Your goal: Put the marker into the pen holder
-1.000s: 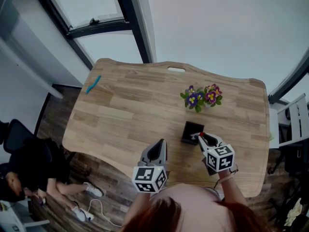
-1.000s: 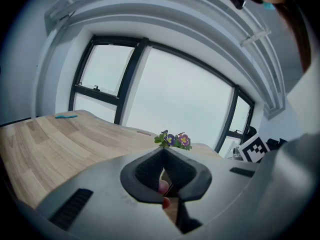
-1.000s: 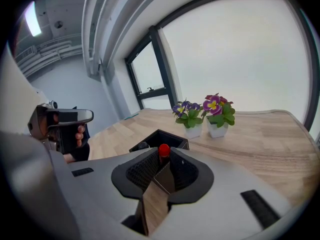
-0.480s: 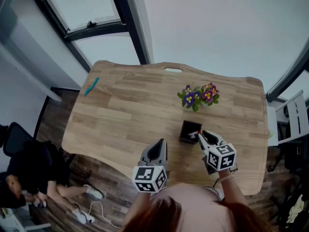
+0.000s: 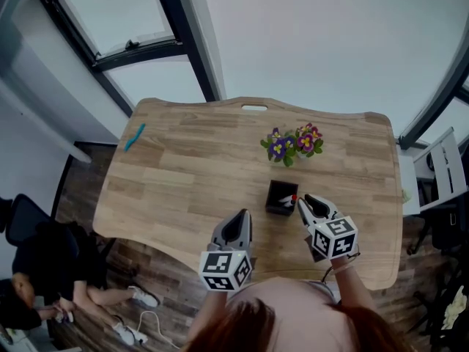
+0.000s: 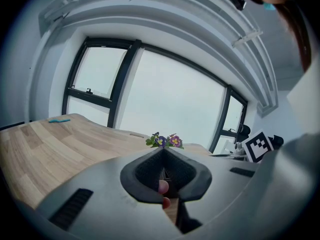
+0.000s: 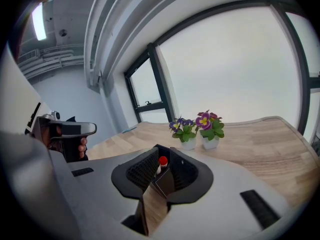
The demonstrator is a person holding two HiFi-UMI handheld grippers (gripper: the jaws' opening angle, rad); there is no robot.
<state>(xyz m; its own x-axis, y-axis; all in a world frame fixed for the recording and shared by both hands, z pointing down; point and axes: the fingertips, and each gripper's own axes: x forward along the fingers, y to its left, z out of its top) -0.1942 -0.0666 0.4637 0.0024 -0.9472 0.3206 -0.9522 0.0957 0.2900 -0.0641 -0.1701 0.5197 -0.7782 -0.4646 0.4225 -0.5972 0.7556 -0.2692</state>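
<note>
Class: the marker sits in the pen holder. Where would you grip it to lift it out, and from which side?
Grip the marker just under its red cap, coming down from above. Only that top end shows above the pen holder; the walls surround the rest, so a side approach would probably hit them.

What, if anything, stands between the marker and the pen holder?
Nothing visible does. The marker already stands in the pen holder, red cap up, seen between the right tool's parted jaws. The potted flowers sit farther back.
</note>
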